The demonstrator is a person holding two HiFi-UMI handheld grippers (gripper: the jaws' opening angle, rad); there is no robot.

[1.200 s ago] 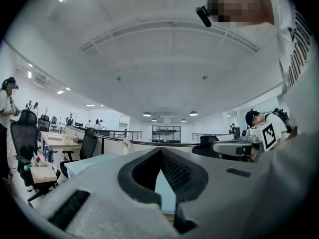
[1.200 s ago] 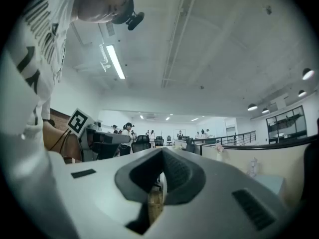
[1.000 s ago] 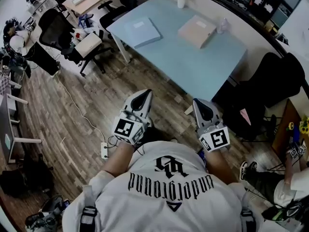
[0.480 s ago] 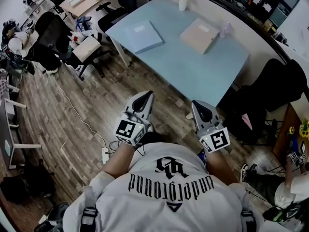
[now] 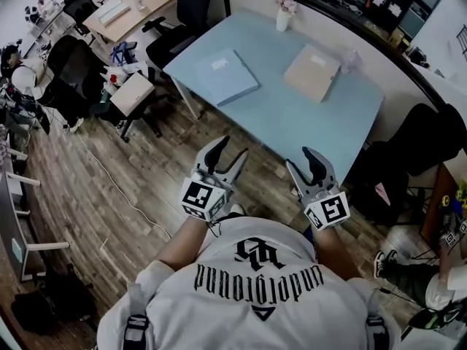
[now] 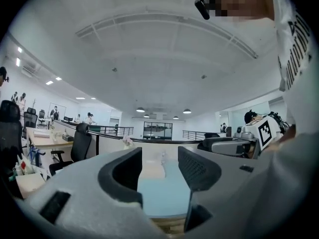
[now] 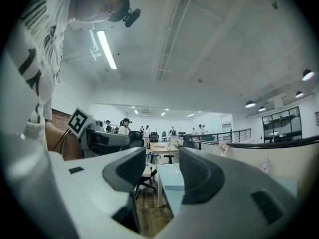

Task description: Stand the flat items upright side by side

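1. Blue folder [image 5: 228,76] and tan folder [image 5: 312,72] lie flat on the desk [image 5: 292,126].
2. My left tongs [image 5: 230,149] and right tongs [image 5: 300,159] have just opened wide, empty.
3. Approach step, I judge; next, reach a folder's edge.

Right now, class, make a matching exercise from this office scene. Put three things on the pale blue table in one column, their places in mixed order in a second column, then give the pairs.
Things:
1. blue flat folder
2. beige flat folder
3. white vase of pink flowers

Places on the pale blue table, as the head view shows it:
A. standing upright at the far edge
B. lying flat on the left part
C. lying flat on the right part

Pairs: 1-B, 2-C, 3-A.
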